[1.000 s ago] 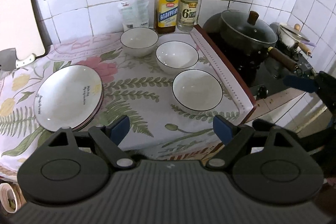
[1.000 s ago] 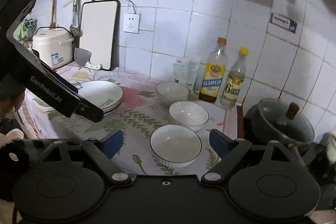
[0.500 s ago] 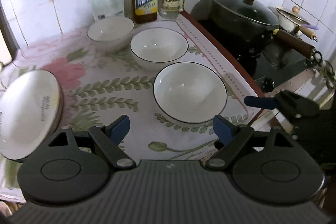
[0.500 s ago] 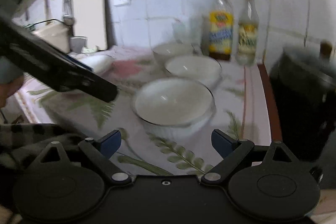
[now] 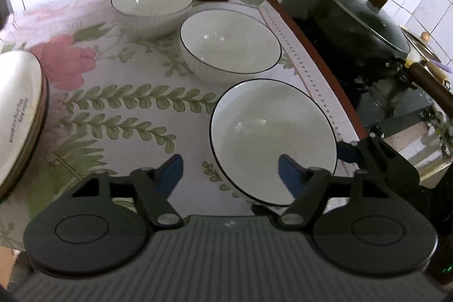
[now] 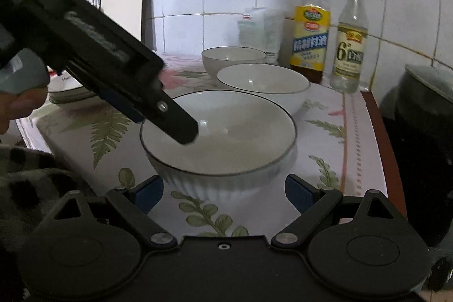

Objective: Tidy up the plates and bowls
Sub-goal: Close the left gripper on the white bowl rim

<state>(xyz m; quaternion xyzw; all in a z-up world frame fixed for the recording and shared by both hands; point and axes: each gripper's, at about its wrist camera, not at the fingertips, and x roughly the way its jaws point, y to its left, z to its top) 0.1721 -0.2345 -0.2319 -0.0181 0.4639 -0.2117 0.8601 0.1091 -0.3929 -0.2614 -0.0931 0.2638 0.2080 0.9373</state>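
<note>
We are looking along two hand-held grippers at a kitchen counter covered by a floral cloth point(image 5: 119, 115). Three white ceramic bowls with thin dark rims stand in a diagonal row running toward the tiled wall. The nearest bowl point(image 5: 271, 140) sits close to the counter's front edge, the middle bowl point(image 5: 229, 44) just behind it, and the far bowl point(image 5: 151, 3) near two bottles. A stack of white plates point(image 5: 19, 115) lies well apart at the left.

The left gripper point(image 5: 229, 171) has its jaws apart; they have just been narrowing, and the near rim of the nearest bowl stands between them, one blue pad over the bowl's inside and the other outside, over the cloth. Neither pad appears to press on the wall yet. The right gripper point(image 6: 223, 190) is also spread wide, level with the bowl's ribbed outer wall, touching nothing we can see.

We judge the bowl to be rigid, glazed and smooth, so likely slippery under the pads, moderately heavy and breakable if dropped or knocked against its neighbour. The rim looks like the sensible place to take hold, pinching the wall from inside and outside and lifting straight up before nesting it in the next bowl.
</note>
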